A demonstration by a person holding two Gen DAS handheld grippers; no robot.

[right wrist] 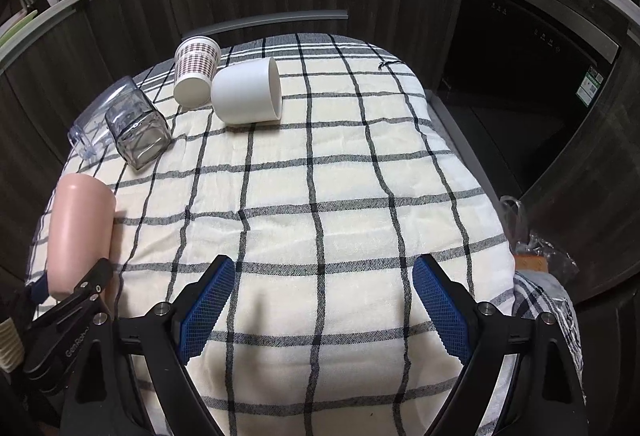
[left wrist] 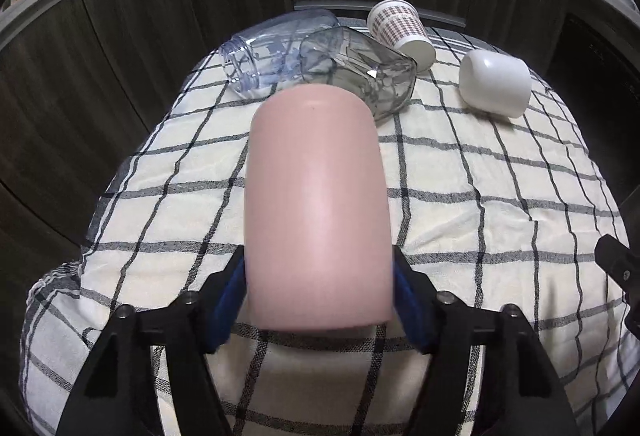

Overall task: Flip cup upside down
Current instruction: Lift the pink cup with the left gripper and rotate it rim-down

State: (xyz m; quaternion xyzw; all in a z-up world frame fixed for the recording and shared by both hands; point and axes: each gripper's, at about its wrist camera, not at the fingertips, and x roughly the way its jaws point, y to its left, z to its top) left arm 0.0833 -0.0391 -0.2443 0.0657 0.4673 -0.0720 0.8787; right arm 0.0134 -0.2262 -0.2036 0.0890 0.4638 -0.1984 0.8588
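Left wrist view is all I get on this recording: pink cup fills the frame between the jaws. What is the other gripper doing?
Observer: The right gripper is open and holds nothing, above bare checked cloth.
Operator: Is the pink cup clear of the glass jars?
Observer: Yes. From the right wrist view, the pink cup sits apart from the grey jar, with cloth showing between them.
Operator: Which way does the white cup open?
Observer: The white cup lies on its side, with its rim toward the right of that view.
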